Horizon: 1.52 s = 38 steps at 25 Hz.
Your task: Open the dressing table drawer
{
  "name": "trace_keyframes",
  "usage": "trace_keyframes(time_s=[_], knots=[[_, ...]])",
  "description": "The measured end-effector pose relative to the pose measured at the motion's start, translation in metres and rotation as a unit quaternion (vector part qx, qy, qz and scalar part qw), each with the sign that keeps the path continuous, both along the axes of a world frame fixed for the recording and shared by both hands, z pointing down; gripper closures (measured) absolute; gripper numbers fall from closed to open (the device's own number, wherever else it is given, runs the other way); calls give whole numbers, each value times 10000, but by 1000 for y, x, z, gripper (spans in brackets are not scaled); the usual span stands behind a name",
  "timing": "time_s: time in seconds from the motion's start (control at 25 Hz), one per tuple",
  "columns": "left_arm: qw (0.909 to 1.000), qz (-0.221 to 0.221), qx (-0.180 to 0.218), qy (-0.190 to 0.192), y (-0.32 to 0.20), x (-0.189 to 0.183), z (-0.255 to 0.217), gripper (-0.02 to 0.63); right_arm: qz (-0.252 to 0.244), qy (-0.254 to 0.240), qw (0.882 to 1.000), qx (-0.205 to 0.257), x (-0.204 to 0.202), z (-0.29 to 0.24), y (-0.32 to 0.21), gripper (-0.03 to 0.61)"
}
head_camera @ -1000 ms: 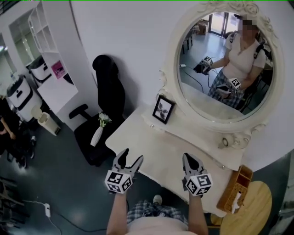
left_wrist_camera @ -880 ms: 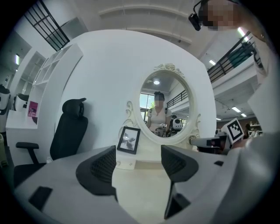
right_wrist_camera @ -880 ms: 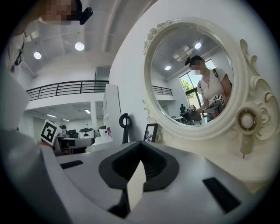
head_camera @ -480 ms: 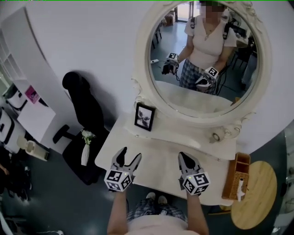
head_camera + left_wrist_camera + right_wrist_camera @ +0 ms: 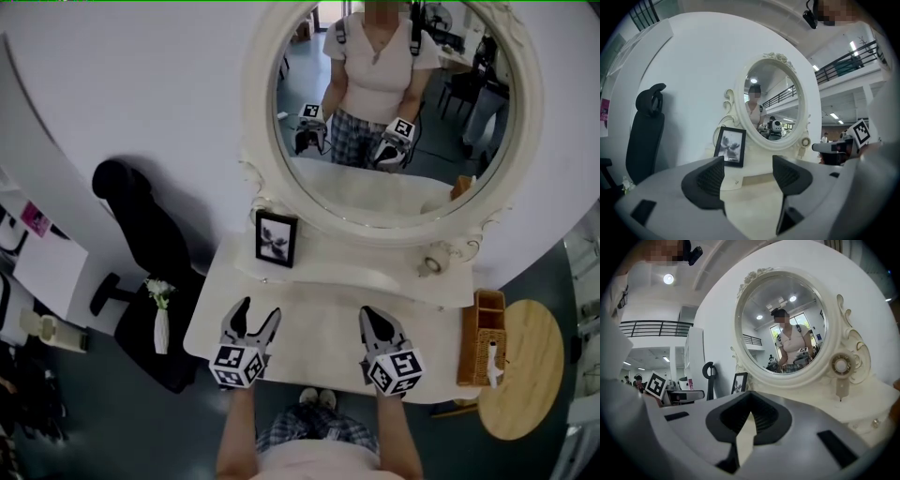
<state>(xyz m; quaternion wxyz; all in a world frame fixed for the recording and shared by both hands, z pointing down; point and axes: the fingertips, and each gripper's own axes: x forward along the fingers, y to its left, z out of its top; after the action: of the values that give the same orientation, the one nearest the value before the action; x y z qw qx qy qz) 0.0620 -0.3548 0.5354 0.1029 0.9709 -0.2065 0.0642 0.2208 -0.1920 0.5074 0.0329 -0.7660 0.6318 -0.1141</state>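
Note:
The white dressing table with its oval mirror stands straight in front of me. A low raised tier runs under the mirror; a small knob shows on its front in the left gripper view, and another knob in the right gripper view. My left gripper hovers open over the tabletop's front left, nothing between its jaws. Over the front right, my right gripper is shut and empty. Any drawer under the tabletop is hidden from above.
A framed picture leans on the tier at the left. A black office chair and a white vase with flowers stand left of the table. A wicker basket and a round wooden side table are at the right.
The head view has swung round, so the table and mirror now sit centred and square-on. Both grippers keep their places low in the view; their jaws have not changed.

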Motion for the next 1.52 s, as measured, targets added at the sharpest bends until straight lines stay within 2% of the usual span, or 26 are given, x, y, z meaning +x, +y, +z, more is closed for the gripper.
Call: trace_keyframes(time_s=[0.48,0.72,1.04,1.2,1.52], knots=[[9980,-322,-238,-480,-35,1,51,301,-387,-191,9975,-557,-18,54,-53,563],[9961,-410,-397,-676,-56,13,83,301,-699,-283,9935,-848,-32,88,-91,562],[9880,-718,-547,-1256,-84,28,132,304,-1125,-92,9860,-1231,-51,121,-141,563],[9833,-832,-484,-1544,-95,32,145,382,-1287,-19,9822,-1367,-59,131,-155,563],[9771,-719,-525,-1931,-106,50,158,403,-1335,-18,9797,-1498,-61,141,-167,563]])
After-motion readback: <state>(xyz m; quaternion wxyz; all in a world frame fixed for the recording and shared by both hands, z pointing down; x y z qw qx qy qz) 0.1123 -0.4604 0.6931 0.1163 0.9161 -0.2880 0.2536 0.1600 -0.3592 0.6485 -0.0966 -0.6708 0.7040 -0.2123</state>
